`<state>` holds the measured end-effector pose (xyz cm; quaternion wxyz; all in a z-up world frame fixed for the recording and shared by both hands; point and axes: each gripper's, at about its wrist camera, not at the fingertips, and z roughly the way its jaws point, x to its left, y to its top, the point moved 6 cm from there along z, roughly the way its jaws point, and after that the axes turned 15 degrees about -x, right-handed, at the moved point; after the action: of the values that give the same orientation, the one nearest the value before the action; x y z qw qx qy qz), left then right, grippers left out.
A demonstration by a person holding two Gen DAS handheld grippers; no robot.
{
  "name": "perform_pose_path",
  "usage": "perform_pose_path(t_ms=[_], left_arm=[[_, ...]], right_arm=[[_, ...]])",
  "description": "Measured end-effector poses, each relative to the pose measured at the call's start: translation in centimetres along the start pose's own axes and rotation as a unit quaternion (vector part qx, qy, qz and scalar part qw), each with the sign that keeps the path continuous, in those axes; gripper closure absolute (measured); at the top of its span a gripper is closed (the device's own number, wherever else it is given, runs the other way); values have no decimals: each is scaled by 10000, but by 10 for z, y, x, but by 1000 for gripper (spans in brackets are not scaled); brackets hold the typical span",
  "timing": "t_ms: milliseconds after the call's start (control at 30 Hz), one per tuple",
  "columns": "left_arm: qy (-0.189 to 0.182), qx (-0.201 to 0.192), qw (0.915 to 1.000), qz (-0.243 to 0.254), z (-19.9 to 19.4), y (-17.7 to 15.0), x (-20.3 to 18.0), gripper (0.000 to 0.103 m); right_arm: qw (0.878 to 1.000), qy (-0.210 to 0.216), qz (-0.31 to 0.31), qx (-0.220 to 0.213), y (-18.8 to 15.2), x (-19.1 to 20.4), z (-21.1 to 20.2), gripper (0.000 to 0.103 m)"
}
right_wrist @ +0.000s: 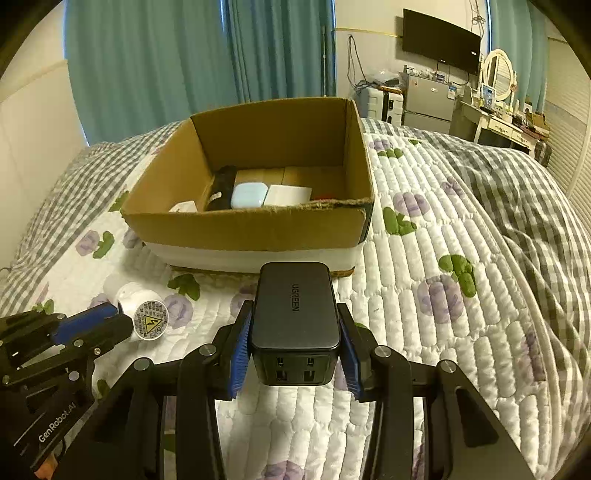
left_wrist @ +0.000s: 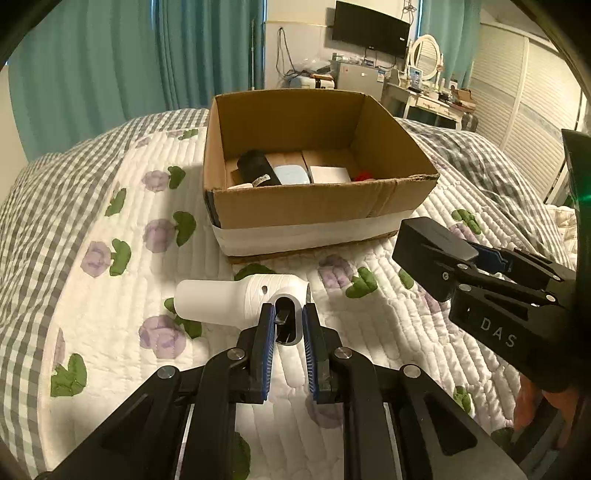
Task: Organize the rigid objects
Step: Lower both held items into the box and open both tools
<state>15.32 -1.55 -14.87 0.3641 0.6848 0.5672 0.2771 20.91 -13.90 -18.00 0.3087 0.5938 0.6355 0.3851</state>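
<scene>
Gripping a white plastic appliance [left_wrist: 240,301] by its oval open-ended neck, the left claw [left_wrist: 289,325] sat closed, its blue pads pressed against either side of that neck; the white body stretched off to the left just above the quilt [left_wrist: 388,332]. From the right wrist view the same white piece [right_wrist: 142,310] showed a round end carrying a yellow electrical warning label, with the left claw's blue pad [right_wrist: 83,321] against it.

The right claw [right_wrist: 295,347] was closed on a black UGREEN charger [right_wrist: 295,314], its blue pads clamped on the two long sides, the port end facing the camera and the logo face upward. In the left wrist view that charger [left_wrist: 432,251] appeared as a black block at the tip of the right claw, raised over the bed near the box's near right corner.

Beyond both claws, an open cardboard box [right_wrist: 240,229] with a white band along its base stood on the bed's flowered white quilt. Inside it lay a black cylindrical item [left_wrist: 256,168], a pale blue case [left_wrist: 291,173], a white flat box [left_wrist: 328,174] and something red [left_wrist: 364,174] near the right wall, mostly hidden by the front wall.

Farther back hung teal curtains [left_wrist: 110,66]. A wall-mounted television [left_wrist: 369,31], a small grey fridge [right_wrist: 428,98] and a white dressing table with an oval mirror [left_wrist: 426,55] stood past the far edge of the bed.
</scene>
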Motion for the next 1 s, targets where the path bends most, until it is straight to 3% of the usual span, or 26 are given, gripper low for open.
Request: perform_pose_path(t_ms=[300, 600, 800, 1000], left_arm=[[37, -225, 9997, 125, -14, 20, 1, 88], [-67, -844, 9961, 251, -36, 91, -9, 88], [-22, -991, 9947, 275, -15, 135, -7, 88], [18, -856, 9959, 294, 30, 160, -6, 88]], right_arm=[[9999, 74, 10, -152, 14, -2, -8, 62], [9963, 181, -133, -827, 82, 0, -34, 62], [9926, 234, -293, -1159, 134, -1, -31, 62], [9904, 181, -486, -1278, 165, -5, -9, 62]])
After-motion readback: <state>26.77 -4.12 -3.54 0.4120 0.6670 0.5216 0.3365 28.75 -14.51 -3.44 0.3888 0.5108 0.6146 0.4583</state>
